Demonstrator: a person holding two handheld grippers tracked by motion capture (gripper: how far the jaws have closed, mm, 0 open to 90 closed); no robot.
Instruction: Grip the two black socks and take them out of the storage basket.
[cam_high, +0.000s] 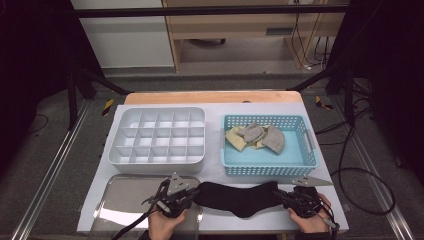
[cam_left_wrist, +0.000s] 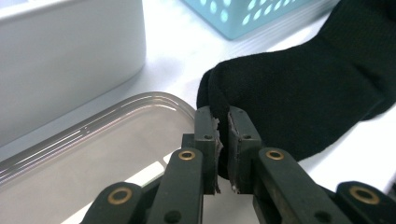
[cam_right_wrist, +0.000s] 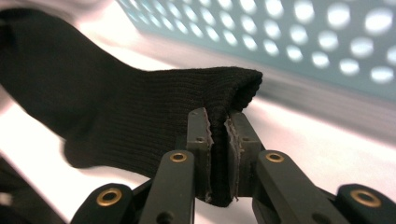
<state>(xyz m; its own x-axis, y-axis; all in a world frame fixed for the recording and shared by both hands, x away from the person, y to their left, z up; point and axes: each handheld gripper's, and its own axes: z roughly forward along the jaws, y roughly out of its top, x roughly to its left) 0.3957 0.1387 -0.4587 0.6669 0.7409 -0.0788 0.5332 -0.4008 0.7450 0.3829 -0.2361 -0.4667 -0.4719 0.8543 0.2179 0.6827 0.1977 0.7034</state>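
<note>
Both hand-held grippers clamping black sock (cam_high: 240, 198): left hand-held gripper (cam_high: 192, 192) on one end, right hand-held gripper (cam_high: 281, 196) on other, stretching it along near edge of surface. Sorting into divided organizer (cam_high: 157, 135) not yet done; more socks in blue basket (cam_high: 270, 165).

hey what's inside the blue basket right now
The blue basket holds a small pile of socks: grey socks lying over a yellowish sock. The rest of its floor is bare. Whatever lies under the pile is covered.
</note>
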